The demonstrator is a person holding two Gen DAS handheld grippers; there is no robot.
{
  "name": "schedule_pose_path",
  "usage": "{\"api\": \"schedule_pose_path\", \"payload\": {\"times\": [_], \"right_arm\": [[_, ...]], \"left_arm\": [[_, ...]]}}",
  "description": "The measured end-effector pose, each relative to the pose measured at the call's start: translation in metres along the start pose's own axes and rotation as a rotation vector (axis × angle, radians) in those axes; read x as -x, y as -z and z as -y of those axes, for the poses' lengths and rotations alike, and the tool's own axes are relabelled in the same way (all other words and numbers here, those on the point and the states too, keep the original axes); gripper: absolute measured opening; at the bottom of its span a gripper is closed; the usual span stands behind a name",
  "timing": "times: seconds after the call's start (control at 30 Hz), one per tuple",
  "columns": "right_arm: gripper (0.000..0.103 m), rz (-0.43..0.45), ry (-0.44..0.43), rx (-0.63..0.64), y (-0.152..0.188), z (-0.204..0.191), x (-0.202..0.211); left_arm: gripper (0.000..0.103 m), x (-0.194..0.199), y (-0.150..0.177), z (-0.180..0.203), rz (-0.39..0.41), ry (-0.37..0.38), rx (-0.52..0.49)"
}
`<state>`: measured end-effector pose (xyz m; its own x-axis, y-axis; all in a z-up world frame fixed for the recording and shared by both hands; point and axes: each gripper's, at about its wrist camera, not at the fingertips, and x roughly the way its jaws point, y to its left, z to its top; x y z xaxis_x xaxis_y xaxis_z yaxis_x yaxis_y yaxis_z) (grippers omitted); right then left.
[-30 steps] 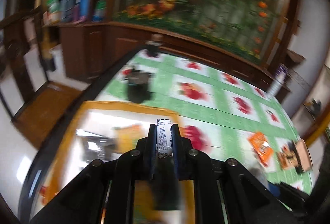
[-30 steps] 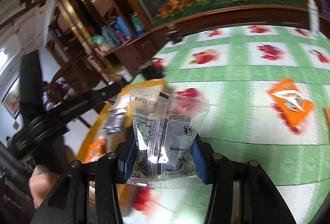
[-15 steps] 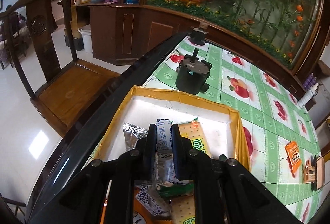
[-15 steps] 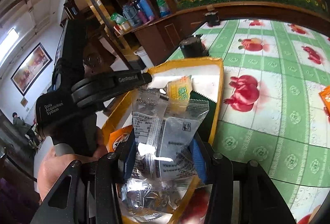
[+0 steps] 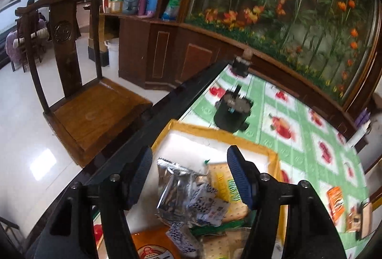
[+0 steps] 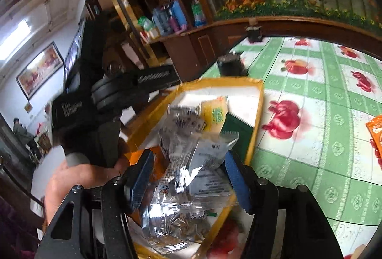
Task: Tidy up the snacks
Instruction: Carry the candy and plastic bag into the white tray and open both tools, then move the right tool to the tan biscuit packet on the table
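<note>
Now both of your grippers hang over the yellow box (image 5: pixel 274 154) at the edge of the table (image 6: pixel 310 139). Your left gripper (image 5: pixel 189 177) has its blue pads (image 5: pixel 236 177) spread wide apart, and nothing is between them. Under it, inside the box, lies a pile of snacks: a shiny silver packet (image 5: pixel 174 189), a small white packet with blue print (image 5: pixel 207 204), and a yellow cracker pack (image 5: pixel 226 185) with green letters. An orange pack (image 5: pixel 150 249) sits at the near end of the box.

Your right gripper (image 6: pixel 188 173) is spread open too. A clear packet (image 6: pixel 210 156) with a grey label sits in the gap between its pads, on top of the pile in the box. It is blurry, so you cannot tell if a pad touches it. Another see-through bag (image 6: pixel 176 223) lies just below it.

From the right camera, your left hand (image 6: pixel 78 182) shows beside the box, holding the black handle of the other gripper.

A black round pot (image 5: pixel 231 113) stands on the green and white cloth just past the far side of the box. An orange snack pack (image 5: pixel 335 201) lies on the cloth well apart from the box, off to the right. A wooden chair (image 5: pixel 78 92) stands on the floor next to the table.
</note>
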<state>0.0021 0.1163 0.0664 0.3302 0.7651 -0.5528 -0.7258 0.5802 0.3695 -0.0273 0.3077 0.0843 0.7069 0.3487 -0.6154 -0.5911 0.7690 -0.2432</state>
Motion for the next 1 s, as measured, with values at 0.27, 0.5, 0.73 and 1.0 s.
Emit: {"api": "schedule_pose_path", "payload": {"times": [0.27, 0.5, 0.73, 1.0], "right_arm": [[0.067, 0.096, 0.124, -0.154, -0.005, 0.081, 0.052], [0.067, 0.156, 0.392, -0.338, 0.005, 0.188, 0.118], [0.066, 0.100, 0.676, -0.396, 0.010, 0.274, 0.154], [0.068, -0.015, 0.698, -0.296, 0.008, 0.295, 0.140]], "left_arm": [[0.064, 0.026, 0.007, 0.041, 0.092, 0.142, -0.117], [0.065, 0.051, 0.034, 0.096, 0.071, 0.391, -0.279], [0.067, 0.047, 0.079, 0.157, -0.175, 0.698, -0.410], [0.067, 0.031, 0.123, 0.194, -0.316, 0.696, -0.548]]}}
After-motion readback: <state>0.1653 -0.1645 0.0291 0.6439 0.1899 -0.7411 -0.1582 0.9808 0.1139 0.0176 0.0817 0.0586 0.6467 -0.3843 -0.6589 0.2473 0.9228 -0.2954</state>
